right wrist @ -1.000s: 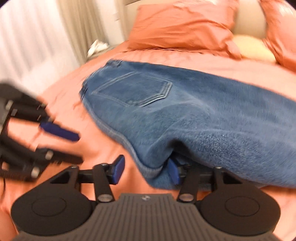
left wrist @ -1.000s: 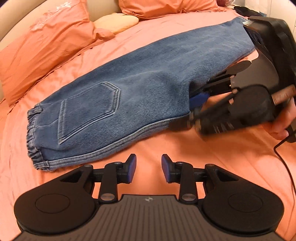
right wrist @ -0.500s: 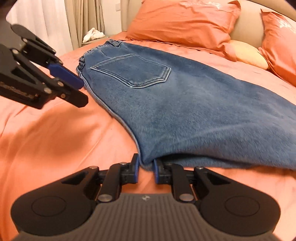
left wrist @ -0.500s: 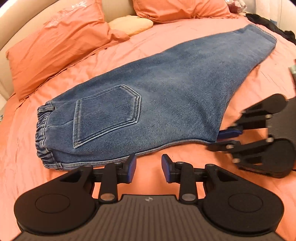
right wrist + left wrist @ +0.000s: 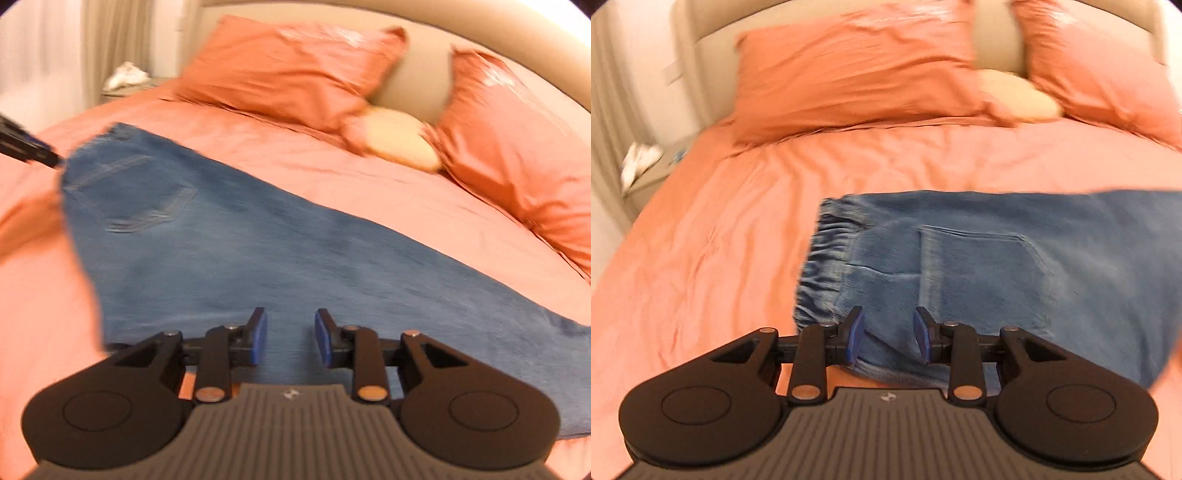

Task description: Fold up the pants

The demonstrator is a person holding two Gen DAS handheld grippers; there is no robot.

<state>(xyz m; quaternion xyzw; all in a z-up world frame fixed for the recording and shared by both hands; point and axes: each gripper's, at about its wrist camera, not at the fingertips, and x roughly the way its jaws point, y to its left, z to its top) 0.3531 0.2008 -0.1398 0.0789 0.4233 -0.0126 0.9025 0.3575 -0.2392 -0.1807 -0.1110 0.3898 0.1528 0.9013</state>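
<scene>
Blue jeans (image 5: 1015, 266) lie folded lengthwise on the orange bed sheet (image 5: 713, 258), back pocket (image 5: 979, 266) up and elastic waistband (image 5: 827, 258) to the left. My left gripper (image 5: 888, 338) hovers open over the near edge by the waistband, with denim showing between its pads but not pinched. In the right wrist view the jeans (image 5: 258, 251) run from upper left to lower right. My right gripper (image 5: 290, 338) is above their middle, its jaws opening, nothing pressed between them. The left gripper's fingers (image 5: 26, 147) show at the far left beside the waistband. Both views are blurred.
Two orange pillows (image 5: 857, 74) (image 5: 517, 155) and a cream cushion (image 5: 399, 140) lean against the beige headboard (image 5: 417, 88). A bedside table with white items (image 5: 125, 77) and curtains stand at the left.
My right gripper has let go of the jeans' edge, opened and moved over the denim. My left gripper has swung left to the waistband end and rolled; its jaws stay apart.
</scene>
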